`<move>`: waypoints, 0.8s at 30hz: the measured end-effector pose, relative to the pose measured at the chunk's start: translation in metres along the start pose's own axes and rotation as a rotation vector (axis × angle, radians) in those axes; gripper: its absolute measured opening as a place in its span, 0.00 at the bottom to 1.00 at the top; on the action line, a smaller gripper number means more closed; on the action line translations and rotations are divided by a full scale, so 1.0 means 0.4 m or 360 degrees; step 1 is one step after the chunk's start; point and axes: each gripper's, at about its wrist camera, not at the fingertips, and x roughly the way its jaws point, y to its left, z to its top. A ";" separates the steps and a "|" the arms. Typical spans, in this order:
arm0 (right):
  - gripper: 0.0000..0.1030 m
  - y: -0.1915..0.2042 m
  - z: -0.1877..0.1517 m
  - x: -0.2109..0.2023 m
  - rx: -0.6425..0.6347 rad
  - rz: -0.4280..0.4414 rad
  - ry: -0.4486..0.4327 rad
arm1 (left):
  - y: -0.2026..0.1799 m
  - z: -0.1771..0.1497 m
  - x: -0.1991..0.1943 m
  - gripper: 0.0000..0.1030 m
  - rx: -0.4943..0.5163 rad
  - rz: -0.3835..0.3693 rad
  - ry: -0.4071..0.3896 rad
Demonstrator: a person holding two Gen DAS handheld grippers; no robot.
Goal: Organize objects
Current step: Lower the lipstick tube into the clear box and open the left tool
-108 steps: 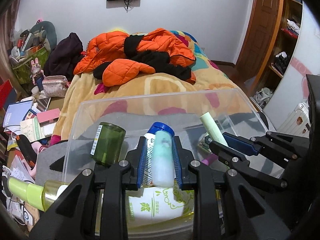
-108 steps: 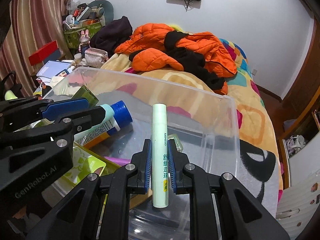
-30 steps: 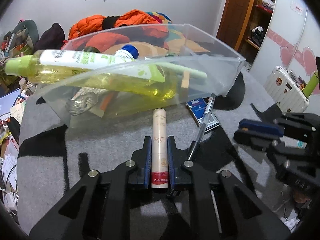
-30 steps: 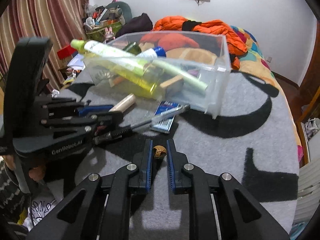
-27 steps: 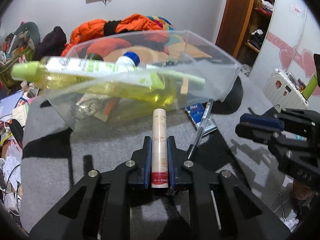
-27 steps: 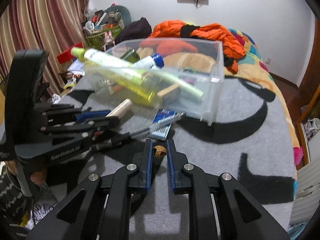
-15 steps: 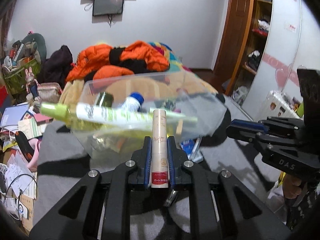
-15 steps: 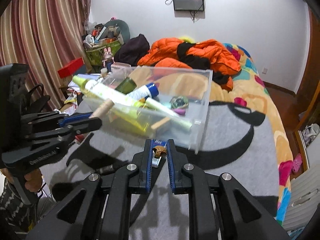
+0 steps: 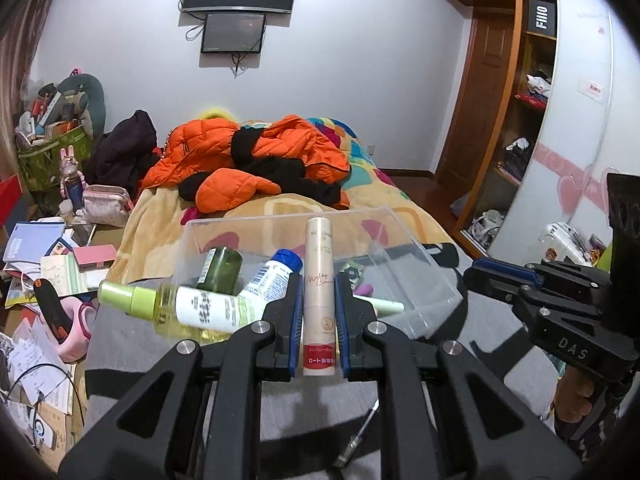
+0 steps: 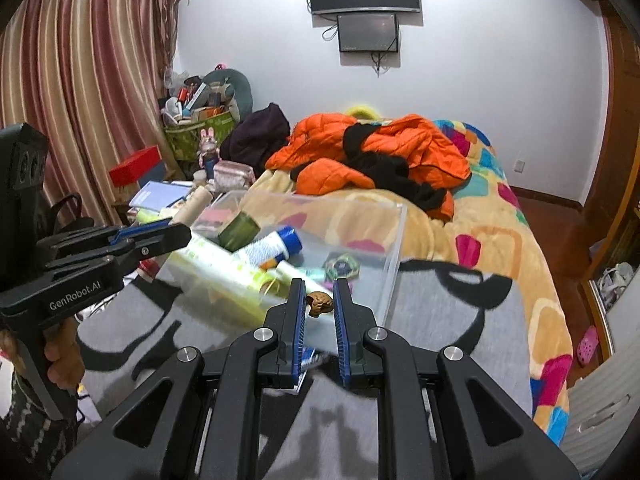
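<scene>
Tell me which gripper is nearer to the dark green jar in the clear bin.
Left. The left gripper, shut on a cream tube, sits beside the green jar in the bin. The right gripper, holding a small brown nut, is farther toward the bin's opposite end.

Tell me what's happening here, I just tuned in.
A person with two handheld grippers is tidying items into a clear plastic bin on the grey blanket. The left gripper is shut on a cream cylindrical tube; the right gripper is shut on a small brown nut-like object. Both are held before the bin, nothing dropped in yet.
</scene>
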 end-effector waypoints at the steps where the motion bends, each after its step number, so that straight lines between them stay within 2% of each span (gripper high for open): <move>1: 0.12 -0.002 0.007 0.006 0.0005 0.0000 -0.0001 | 0.002 0.005 0.009 0.14 -0.0003 0.0000 0.0007; 12: 0.12 -0.013 0.036 0.128 0.0044 0.0003 0.0107 | 0.015 0.023 0.124 0.14 -0.0019 0.0003 0.0137; 24: 0.12 -0.010 0.010 0.237 0.0052 -0.0024 0.0253 | 0.012 0.010 0.234 0.14 -0.0012 0.0013 0.0292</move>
